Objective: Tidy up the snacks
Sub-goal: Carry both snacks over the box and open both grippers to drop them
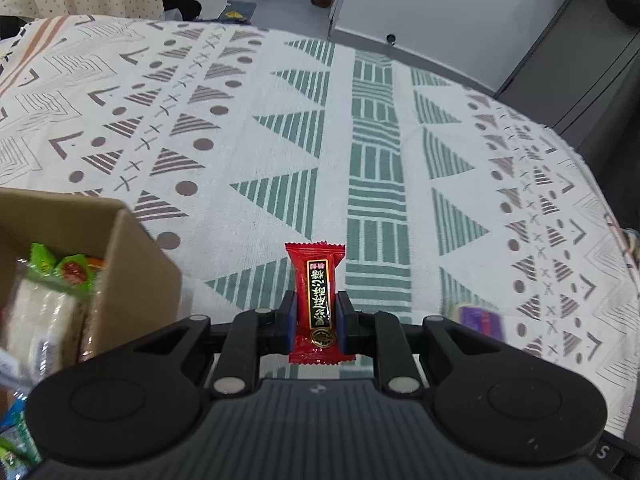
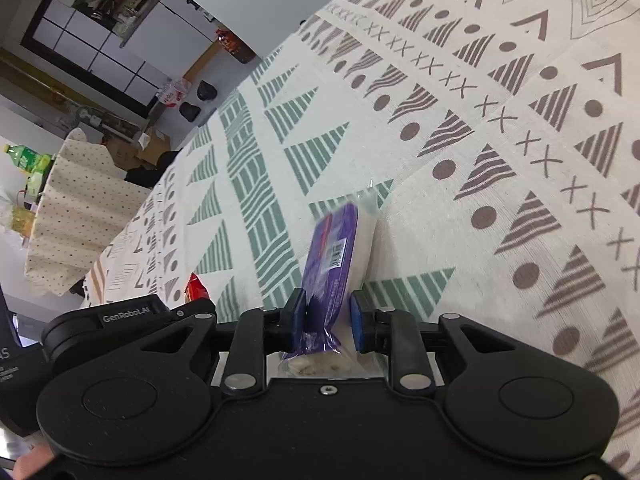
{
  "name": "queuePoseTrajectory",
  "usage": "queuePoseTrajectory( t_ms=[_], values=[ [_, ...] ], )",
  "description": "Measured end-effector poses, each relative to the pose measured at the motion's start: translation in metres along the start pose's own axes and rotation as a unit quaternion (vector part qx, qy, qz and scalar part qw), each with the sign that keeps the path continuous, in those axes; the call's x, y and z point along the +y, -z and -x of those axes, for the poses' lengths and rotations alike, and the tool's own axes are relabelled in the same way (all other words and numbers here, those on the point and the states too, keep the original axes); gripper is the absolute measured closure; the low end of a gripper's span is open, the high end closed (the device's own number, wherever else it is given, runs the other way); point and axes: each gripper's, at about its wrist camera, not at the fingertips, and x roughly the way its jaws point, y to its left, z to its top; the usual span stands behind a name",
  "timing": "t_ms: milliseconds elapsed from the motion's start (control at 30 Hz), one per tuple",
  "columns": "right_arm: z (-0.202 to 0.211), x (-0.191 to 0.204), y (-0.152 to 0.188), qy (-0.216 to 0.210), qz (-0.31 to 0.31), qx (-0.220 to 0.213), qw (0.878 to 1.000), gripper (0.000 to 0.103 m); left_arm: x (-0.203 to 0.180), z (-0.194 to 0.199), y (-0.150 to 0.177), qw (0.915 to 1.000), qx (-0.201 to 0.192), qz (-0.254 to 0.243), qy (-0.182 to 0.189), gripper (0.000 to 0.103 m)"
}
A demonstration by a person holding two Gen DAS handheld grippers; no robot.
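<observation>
**A:** What do I have under the cameras, surface-wise?

**B:** On my left wrist view the left gripper (image 1: 316, 322) looks like matt black plastic, ribbed on the housing, with dull metal pivot pins and blue rubbery-looking pads; the red candy wrapper (image 1: 317, 300) between them is glossy foil-like film with crimped ends; the cardboard box (image 1: 136, 280) is plain brown, matt, with shiny green packets (image 1: 60, 266) inside.

**A:** And on my right?

**B:** The right gripper (image 2: 328, 320) has the same matt plastic; its purple snack pack (image 2: 334, 248) is glossy printed film with clear plastic at the ends; the tablecloth (image 2: 500, 160) over the counter is woven cloth, matt, slightly coarse.
</observation>
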Motion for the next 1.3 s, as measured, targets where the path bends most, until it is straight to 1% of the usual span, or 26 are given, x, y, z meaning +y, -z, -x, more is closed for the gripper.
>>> queuePoseTrajectory(
  t_ms=[300,567,767,1033,1300],
  values=[
    [0.027,0.015,0.014,-0.023,0.019,-0.022,0.999,0.084,0.009,0.046,0.013,0.9997,-0.02,0.0,0.017,0.085],
    [0.057,0.029,0.026,-0.053,0.027,-0.043,0.997,0.085,0.018,0.088,0.024,0.9988,-0.041,-0.002,0.028,0.085],
    [0.073,0.046,0.032,-0.074,0.042,-0.056,0.995,0.085,0.031,0.117,0.027,0.9975,-0.061,0.007,0.035,0.085],
    [0.082,0.073,0.045,-0.095,0.064,-0.06,0.992,0.085,0.056,0.147,0.025,0.9958,-0.074,0.021,0.05,0.085],
    [0.078,0.105,0.059,-0.117,0.081,-0.056,0.988,0.085,0.097,0.169,0.018,0.9946,-0.085,0.041,0.043,0.085]
  ],
)
